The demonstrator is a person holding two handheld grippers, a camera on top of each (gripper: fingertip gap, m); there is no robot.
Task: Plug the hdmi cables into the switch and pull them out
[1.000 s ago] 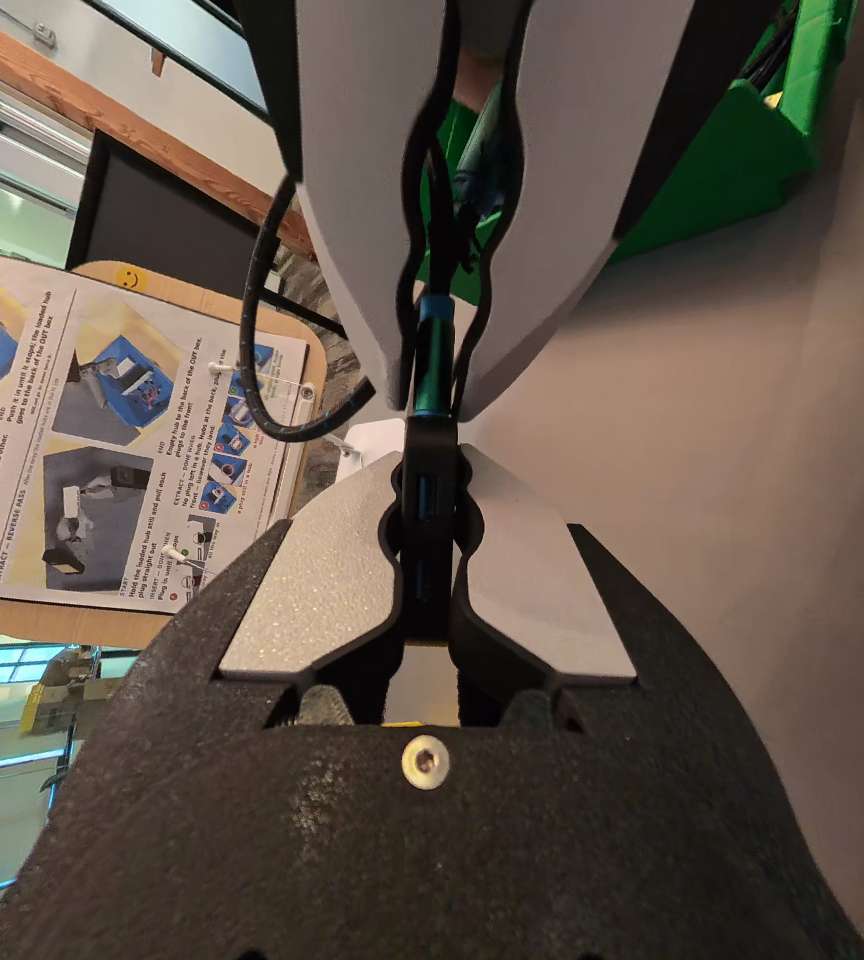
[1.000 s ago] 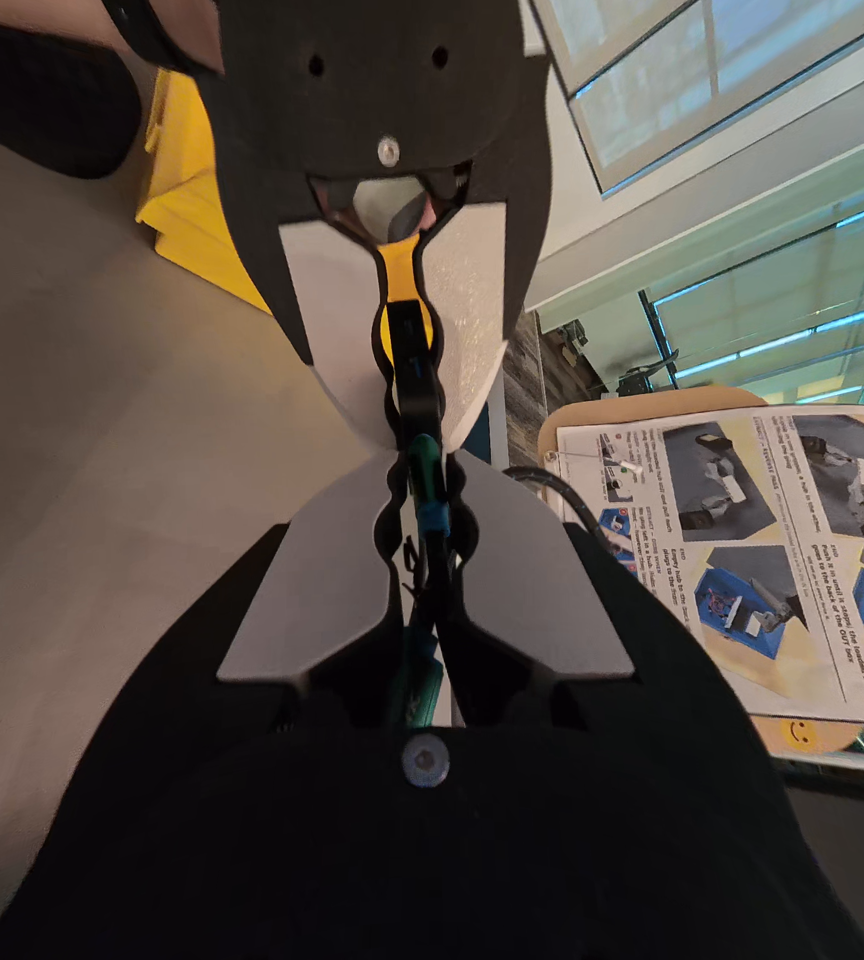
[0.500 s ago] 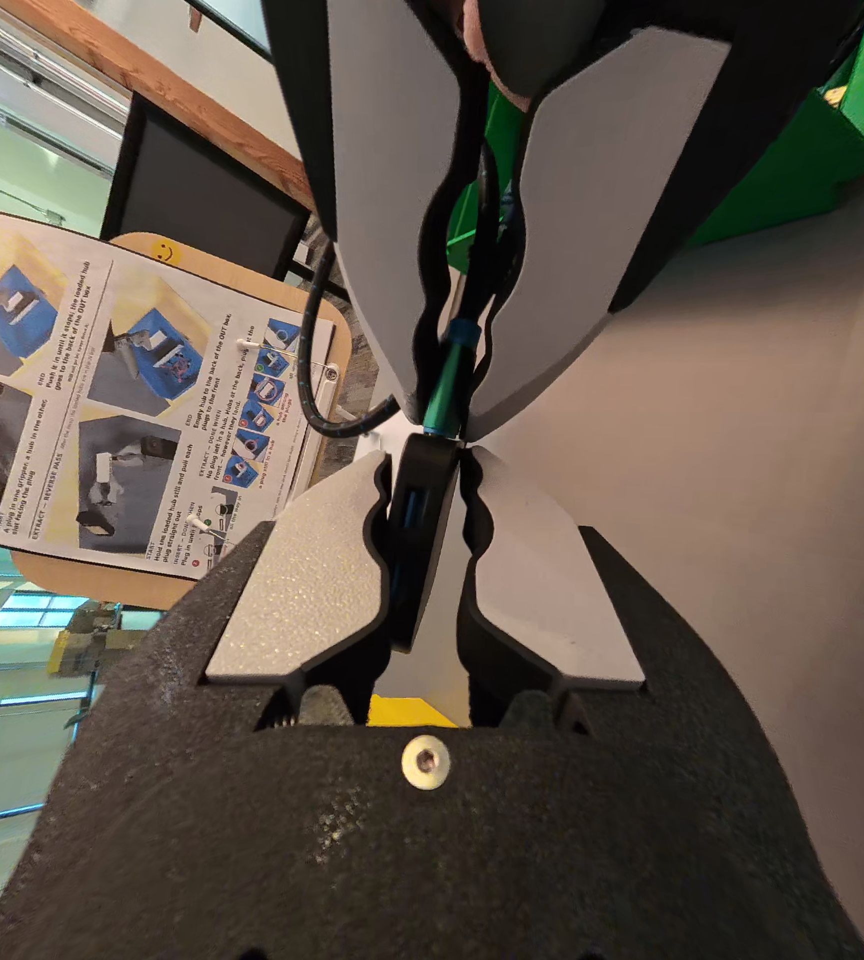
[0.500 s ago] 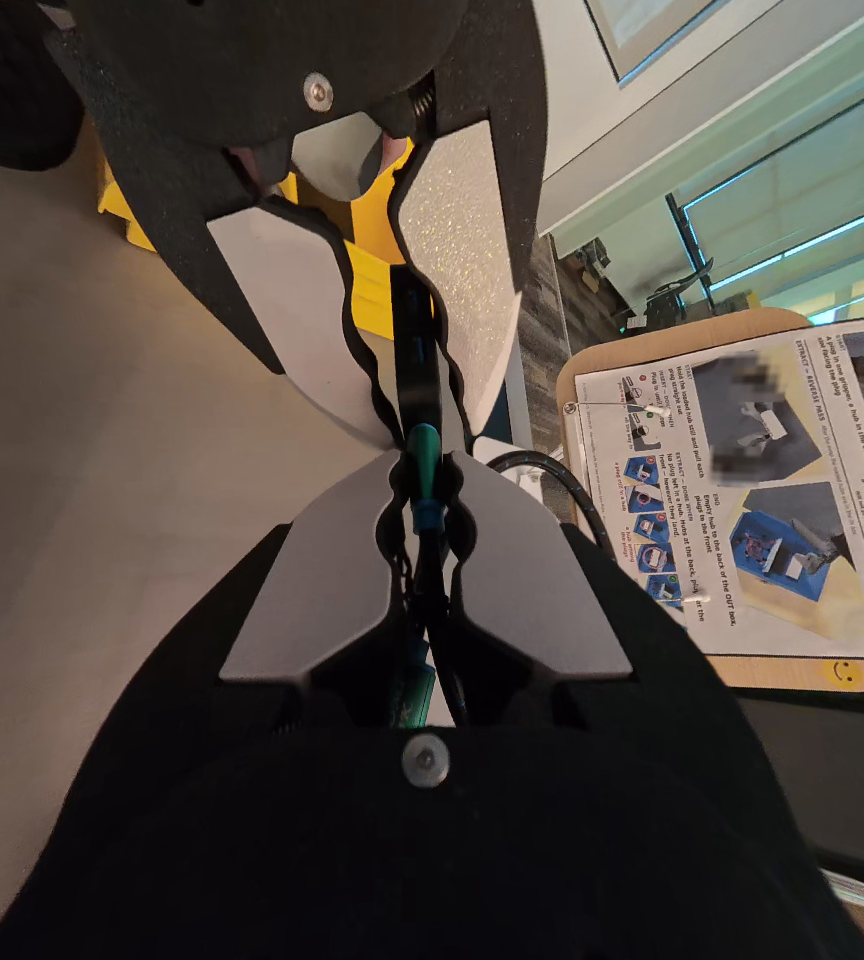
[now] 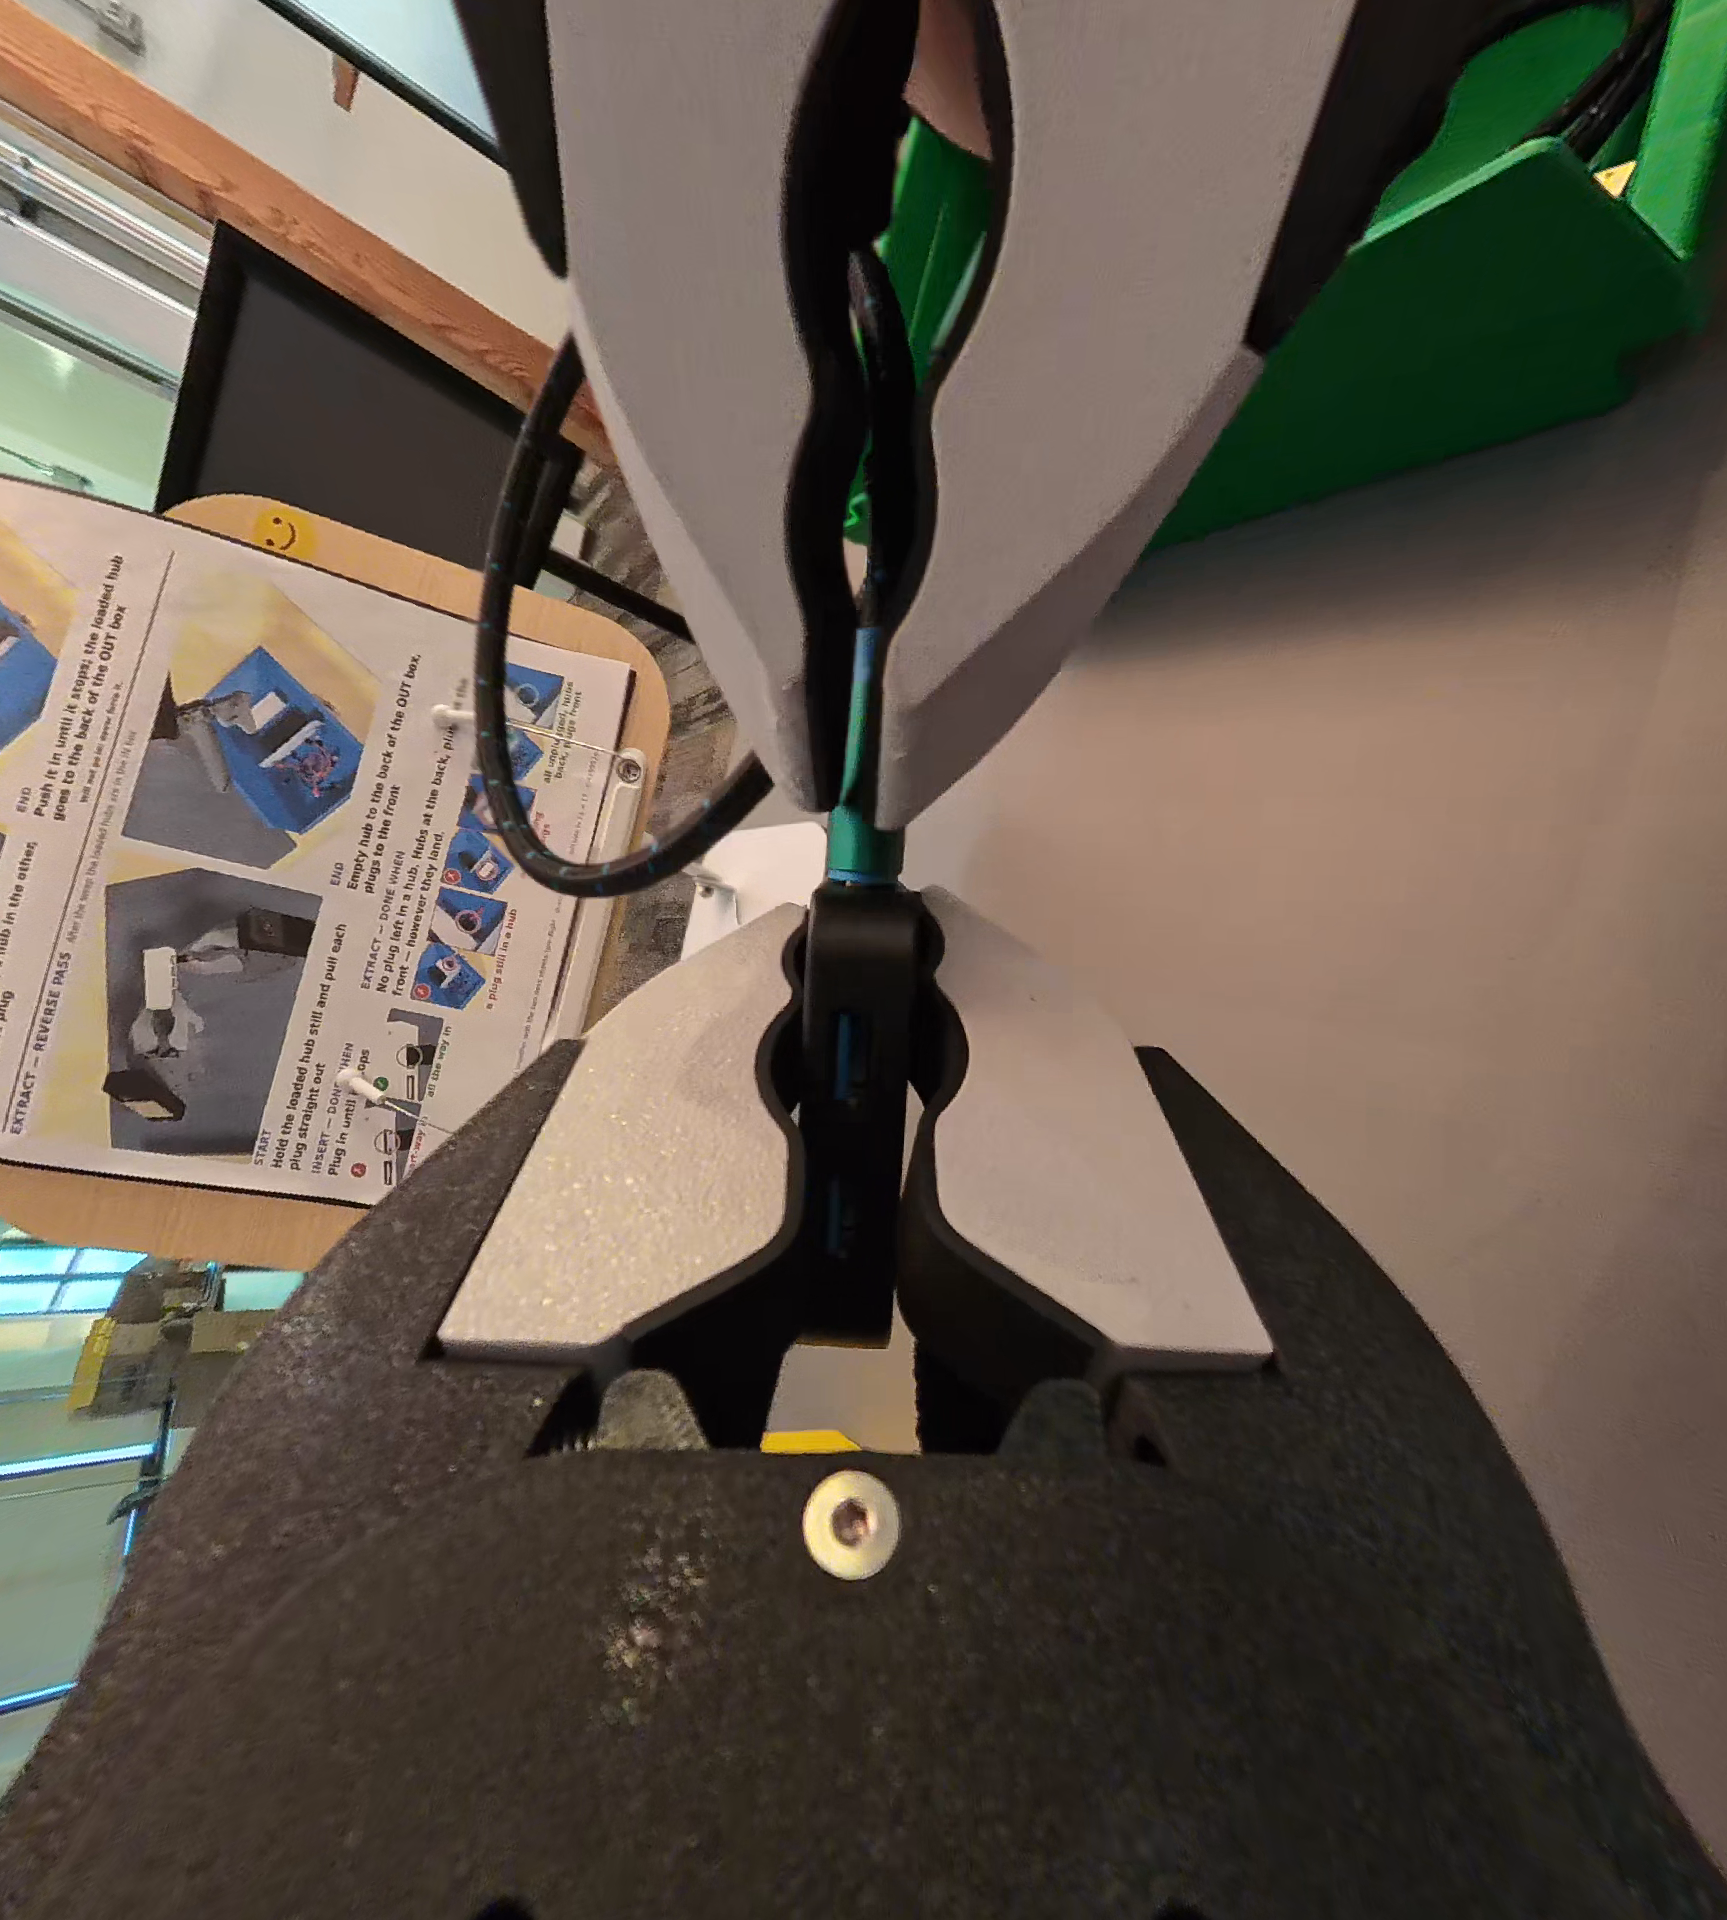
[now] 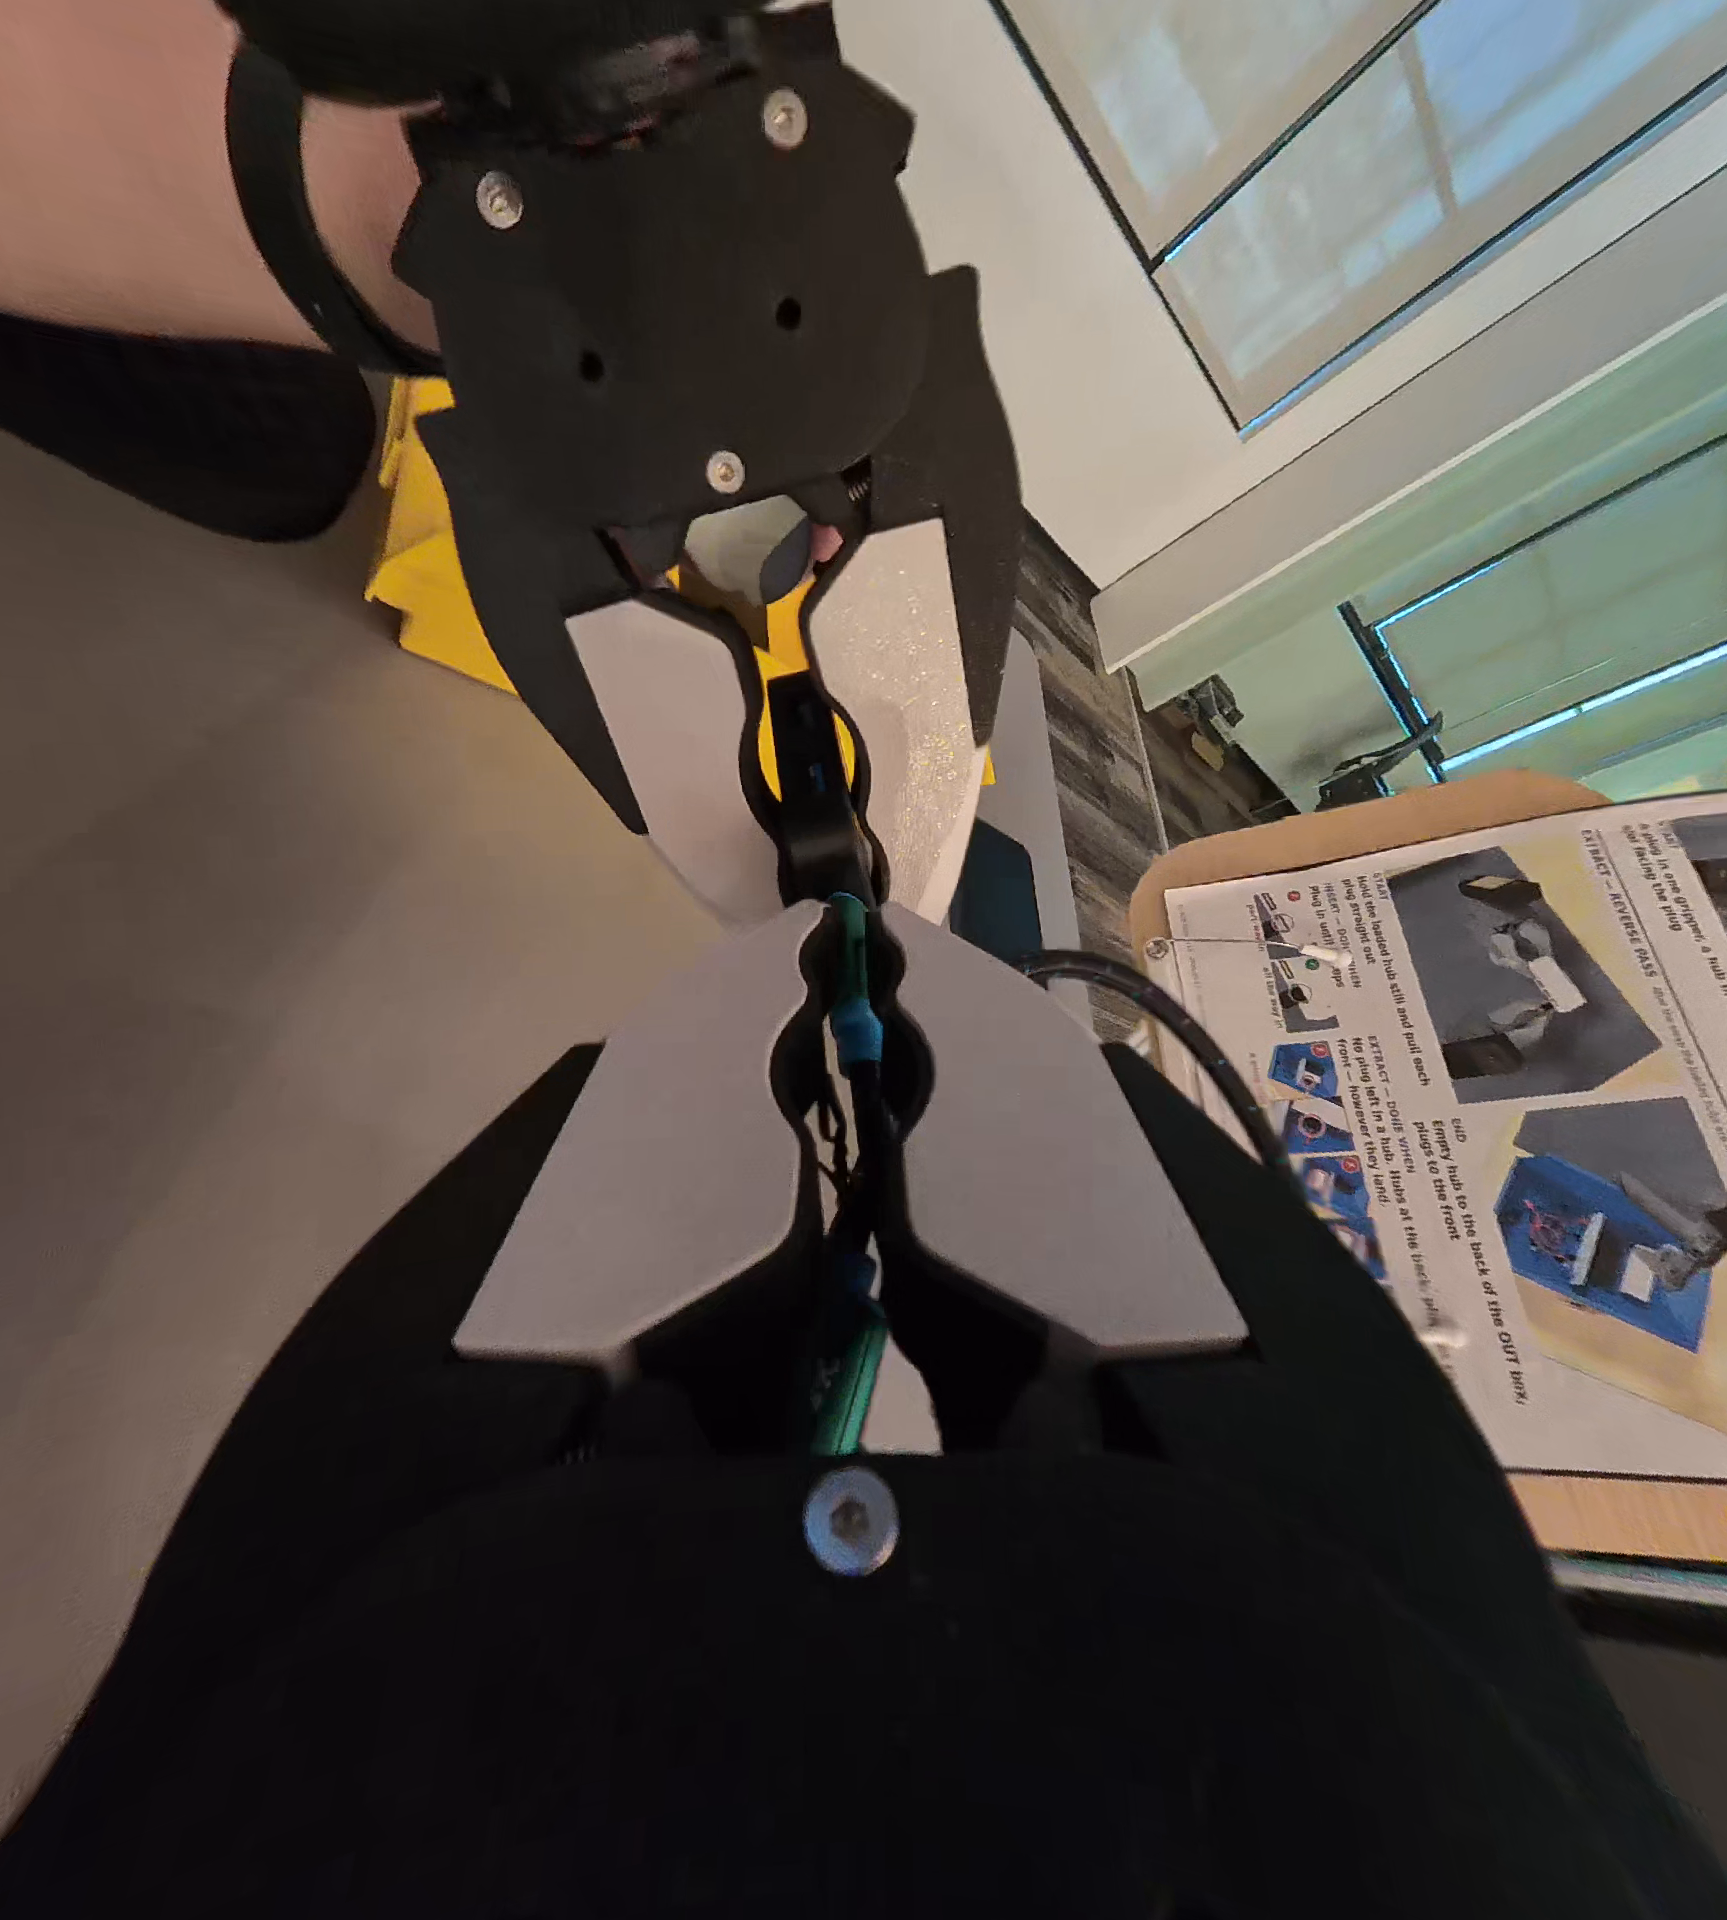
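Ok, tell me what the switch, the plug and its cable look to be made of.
Switch: apparently matte black plastic, smooth with rounded end.
Plug: teal with a slight sheen, perhaps anodised metal; unsure.
Cable: seemingly braided fabric sleeve, black with blue flecks.

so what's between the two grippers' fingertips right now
Only the teal plug entering the black switch, seen in both wrist views; left gripper holds the switch, right gripper the plug.
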